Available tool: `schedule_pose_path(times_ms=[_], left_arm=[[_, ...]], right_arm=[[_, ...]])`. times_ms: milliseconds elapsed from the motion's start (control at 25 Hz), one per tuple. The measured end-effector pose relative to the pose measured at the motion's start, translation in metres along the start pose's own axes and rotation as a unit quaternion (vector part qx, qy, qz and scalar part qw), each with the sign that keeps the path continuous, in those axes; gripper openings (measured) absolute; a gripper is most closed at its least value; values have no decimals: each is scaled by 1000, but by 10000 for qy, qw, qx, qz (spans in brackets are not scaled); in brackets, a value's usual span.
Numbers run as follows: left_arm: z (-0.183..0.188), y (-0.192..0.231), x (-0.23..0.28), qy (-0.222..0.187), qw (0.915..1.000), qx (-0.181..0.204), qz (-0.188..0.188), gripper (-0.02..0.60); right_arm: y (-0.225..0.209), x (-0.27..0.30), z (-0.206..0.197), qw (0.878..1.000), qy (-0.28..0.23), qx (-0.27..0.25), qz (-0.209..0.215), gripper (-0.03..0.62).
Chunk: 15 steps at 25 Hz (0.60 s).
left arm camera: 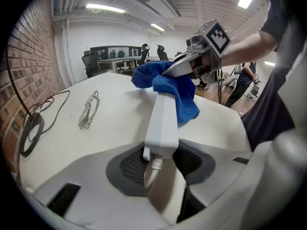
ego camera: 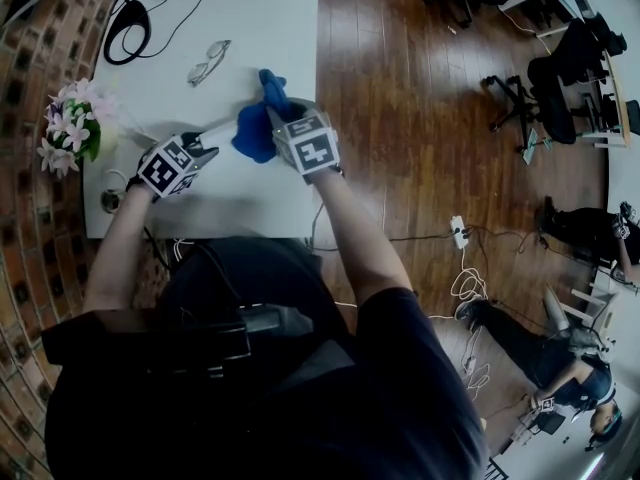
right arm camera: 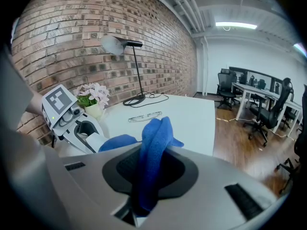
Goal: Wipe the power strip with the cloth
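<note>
**A:** What does your power strip point(left arm camera: 162, 123) look like?

**B:** Long, white and plain. Your left gripper point(left arm camera: 160, 163) pinches its cord end, over the white table point(ego camera: 270, 28).

**A:** And the far end?

**B:** Hidden. The blue cloth point(right arm camera: 152, 150), squeezed in your right gripper point(right arm camera: 147, 178), lies over it. I can't tell if the strip touches the table.

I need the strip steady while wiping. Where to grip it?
Grip the strip at its cord end, coming along its length, left tongs across the narrow sides. It's long and slim, so its face is left free for the cloth.
</note>
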<state>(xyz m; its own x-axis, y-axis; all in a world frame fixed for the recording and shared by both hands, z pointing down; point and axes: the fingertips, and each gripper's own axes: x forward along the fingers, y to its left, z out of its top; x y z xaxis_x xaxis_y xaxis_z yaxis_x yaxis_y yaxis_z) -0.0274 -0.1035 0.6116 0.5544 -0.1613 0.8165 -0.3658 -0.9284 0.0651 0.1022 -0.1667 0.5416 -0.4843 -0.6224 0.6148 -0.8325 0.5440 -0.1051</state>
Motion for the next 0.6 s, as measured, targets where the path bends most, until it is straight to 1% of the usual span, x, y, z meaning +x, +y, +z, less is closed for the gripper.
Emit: schedule_pose_path(times_ms=[600], left_arm=[[1, -1, 0, 2, 10000, 1, -15, 176]], right_arm=[[-9, -3, -1, 9999, 35, -5, -101, 64]])
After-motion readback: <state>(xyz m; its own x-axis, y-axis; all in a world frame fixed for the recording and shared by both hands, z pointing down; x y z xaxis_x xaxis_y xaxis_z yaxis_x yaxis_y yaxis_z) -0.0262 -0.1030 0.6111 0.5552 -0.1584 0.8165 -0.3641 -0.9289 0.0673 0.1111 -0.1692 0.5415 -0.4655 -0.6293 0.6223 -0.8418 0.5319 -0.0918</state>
